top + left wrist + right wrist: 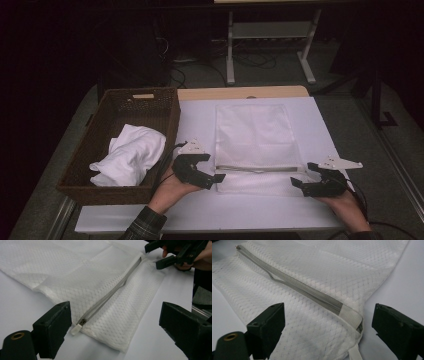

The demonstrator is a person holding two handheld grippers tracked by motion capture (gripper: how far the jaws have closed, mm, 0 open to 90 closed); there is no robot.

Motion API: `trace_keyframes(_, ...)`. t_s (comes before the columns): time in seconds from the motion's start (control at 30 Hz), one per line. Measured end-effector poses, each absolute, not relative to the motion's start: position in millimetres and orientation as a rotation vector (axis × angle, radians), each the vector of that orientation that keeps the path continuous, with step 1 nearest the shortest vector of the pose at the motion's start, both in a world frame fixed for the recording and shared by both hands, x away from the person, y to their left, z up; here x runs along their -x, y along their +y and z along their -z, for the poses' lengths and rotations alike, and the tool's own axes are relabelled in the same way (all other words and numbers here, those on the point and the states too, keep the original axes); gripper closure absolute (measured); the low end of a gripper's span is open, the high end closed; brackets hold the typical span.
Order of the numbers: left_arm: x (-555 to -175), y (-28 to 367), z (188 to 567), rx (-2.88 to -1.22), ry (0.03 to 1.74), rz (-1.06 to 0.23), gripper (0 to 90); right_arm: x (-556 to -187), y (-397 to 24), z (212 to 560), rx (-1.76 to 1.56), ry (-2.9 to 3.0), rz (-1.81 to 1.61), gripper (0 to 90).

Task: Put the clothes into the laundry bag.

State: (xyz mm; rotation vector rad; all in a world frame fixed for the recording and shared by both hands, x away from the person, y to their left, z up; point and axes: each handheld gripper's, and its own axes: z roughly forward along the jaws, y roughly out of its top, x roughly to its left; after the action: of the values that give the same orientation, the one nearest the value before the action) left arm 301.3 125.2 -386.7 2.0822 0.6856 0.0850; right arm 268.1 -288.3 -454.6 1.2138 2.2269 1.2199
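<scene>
So, quick rundown of the table:
Mesh bag: white zippered laundry bag [254,145] lying flat mid-table on the white tabletop [200,210], zipper [255,169] running across its near end.
Left gripper: left gripper [212,177] at the bag's 7 o'clock corner, jaws spread wide, gripping nothing.
Right gripper: right gripper [300,182] at the 5 o'clock corner, jaws also apart and empty.
Left gripper view extra: white zipper pull [76,328] sits at this end, just beside the left jaw; from up high it's too small to spot.
Right gripper view extra: zipper's stitched end tab [350,316] and a white loop [355,353] at the corner.
High view extra: wicker basket [100,125] at 9 o'clock with a crumpled white cloth [130,155] inside.
</scene>
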Motion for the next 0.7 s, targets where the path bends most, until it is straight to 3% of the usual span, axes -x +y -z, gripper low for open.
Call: trace_keyframes(0.7, -314.9, 125.4, 364.4, -2.050, 0.626, -0.050, 10.5, -268.0, -288.2, 455.2, -1.210, 2.228, -1.217, 10.4)
